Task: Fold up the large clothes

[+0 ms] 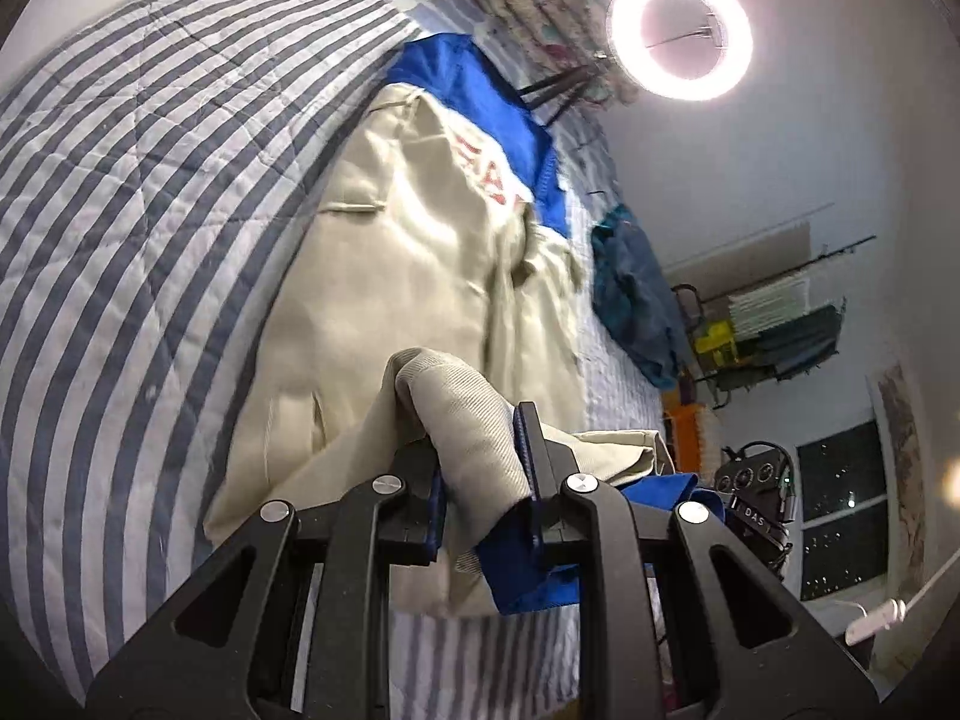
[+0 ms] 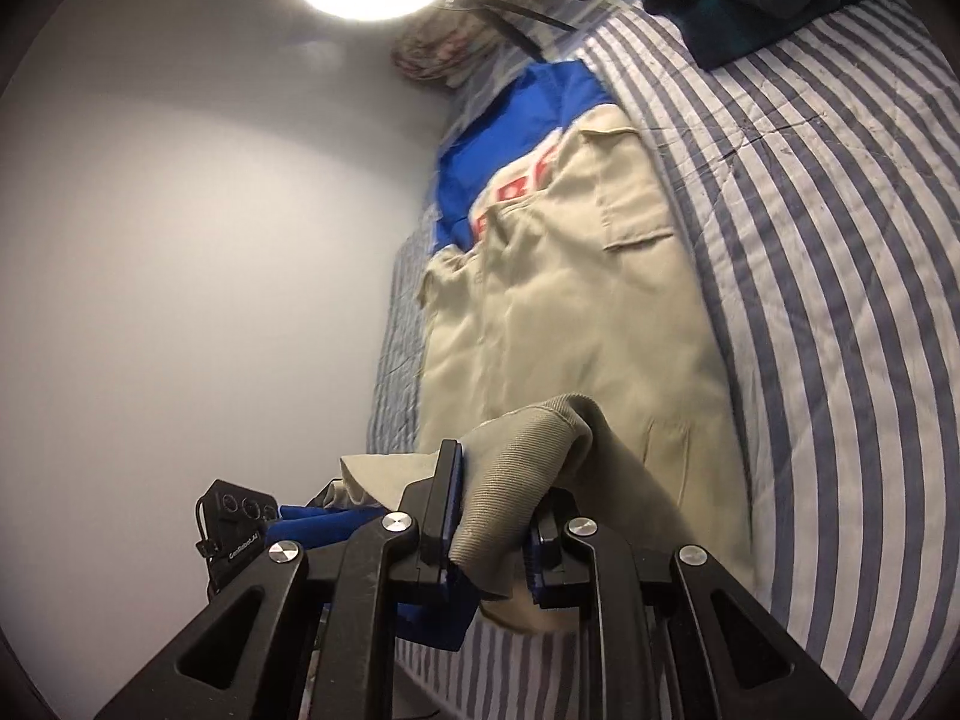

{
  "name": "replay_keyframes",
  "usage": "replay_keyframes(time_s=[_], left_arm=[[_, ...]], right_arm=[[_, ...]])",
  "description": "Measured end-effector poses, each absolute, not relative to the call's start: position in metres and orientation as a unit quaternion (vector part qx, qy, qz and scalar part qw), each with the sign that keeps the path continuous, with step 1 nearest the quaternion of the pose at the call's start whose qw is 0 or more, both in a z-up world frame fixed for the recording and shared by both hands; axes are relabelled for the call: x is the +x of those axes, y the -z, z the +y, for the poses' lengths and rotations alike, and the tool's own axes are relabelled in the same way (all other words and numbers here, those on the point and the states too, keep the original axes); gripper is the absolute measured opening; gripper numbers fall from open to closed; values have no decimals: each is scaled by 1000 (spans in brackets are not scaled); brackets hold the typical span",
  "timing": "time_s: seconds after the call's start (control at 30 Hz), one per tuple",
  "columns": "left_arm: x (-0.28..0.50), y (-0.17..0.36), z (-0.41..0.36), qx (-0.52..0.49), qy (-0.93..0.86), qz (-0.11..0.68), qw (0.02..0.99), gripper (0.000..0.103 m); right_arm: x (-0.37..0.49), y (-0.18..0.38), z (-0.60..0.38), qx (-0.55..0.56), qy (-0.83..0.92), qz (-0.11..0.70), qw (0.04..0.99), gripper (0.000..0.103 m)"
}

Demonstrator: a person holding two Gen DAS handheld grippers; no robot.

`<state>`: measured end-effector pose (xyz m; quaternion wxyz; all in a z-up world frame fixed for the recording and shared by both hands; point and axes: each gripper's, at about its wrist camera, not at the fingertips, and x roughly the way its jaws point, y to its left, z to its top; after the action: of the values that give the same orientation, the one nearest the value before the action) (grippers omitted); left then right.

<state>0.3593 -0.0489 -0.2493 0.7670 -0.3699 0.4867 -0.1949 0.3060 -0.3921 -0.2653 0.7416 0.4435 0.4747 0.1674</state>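
nearest the left wrist lens, the left claw [image 1: 480, 474] is clamped on a bunched fold of the beige garment [image 1: 408, 276], its 2 fingers [image 1: 531, 438] pressing the ribbed cloth from either side. a blue layer [image 1: 528, 588] hangs just under the pinched beige cloth. in the right wrist view the right claw [image 2: 498, 510] grips another raised fold of the same garment [image 2: 570, 312] in the same way. the rest of the garment lies spread along the bed, on a blue-and-white striped quilt [image 1: 150, 180]. at the garment's far end a blue panel [image 2: 510, 120] with red lettering [image 2: 516, 186] shows. a dark teal cloth [image 1: 636, 306] lies beside it near the bed's edge. a lit ring light [image 1: 681, 30] glows past the far end of the bed.
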Motion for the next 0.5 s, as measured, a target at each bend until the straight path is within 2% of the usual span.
replay_keyframes(time_s=[0.23,0.33,0.4,0.43,0.47,0.5], left_arm=[[389,287,-54,-380,169,509,754,19],[396,296,-53,-394,165,520,740,22],[399,299,-50,-408,168,525,727,29],[401,299,-49,-416,172,526,722,31],[402,297,-47,-420,175,524,720,36],[402,294,-45,-424,176,521,720,41]], right_arm=[[328,309,-405,489,-143,499,701,18],[333,320,-411,522,-149,502,673,24],[334,322,-415,543,-153,502,656,30],[333,322,-418,557,-158,495,648,43],[332,318,-423,568,-161,483,647,64],[330,311,-428,574,-159,469,653,75]])
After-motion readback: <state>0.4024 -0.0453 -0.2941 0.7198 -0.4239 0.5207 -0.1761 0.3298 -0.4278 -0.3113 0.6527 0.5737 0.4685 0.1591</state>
